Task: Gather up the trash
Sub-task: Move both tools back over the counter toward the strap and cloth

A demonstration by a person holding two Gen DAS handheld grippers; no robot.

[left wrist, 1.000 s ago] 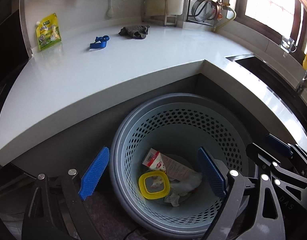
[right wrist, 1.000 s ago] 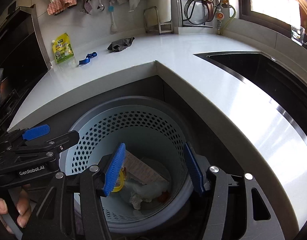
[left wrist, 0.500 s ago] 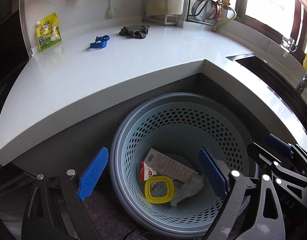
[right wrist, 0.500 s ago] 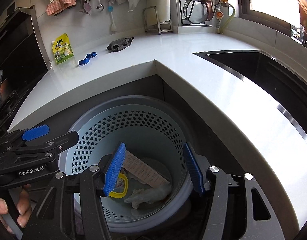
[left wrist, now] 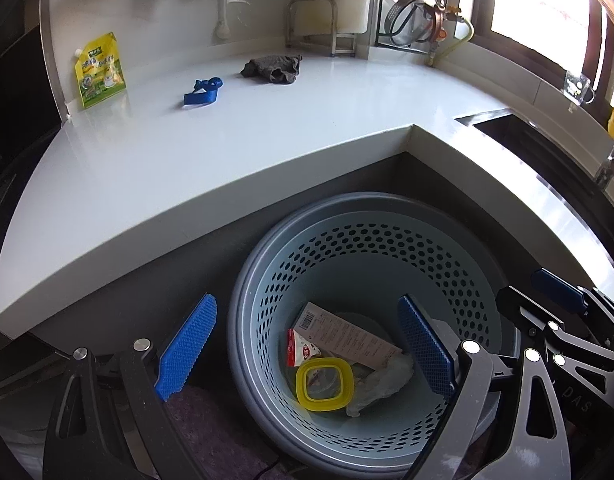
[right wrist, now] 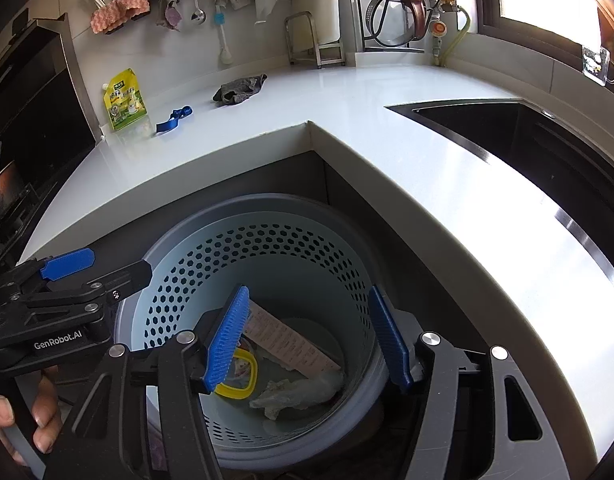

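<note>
While both grippers hang released over the bin (left wrist: 487, 280), white counter (left wrist: 187, 168), dark sink (right wrist: 527, 136), sunlit window (left wrist: 539, 4).

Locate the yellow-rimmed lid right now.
In both views the yellow-rimmed lid lies at the bottom of the perforated bin, beside the printed carton and crumpled plastic.

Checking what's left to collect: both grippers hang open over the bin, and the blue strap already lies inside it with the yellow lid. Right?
Not quite. The left wrist view shows the blue strap on the countertop; the rest holds.
</note>
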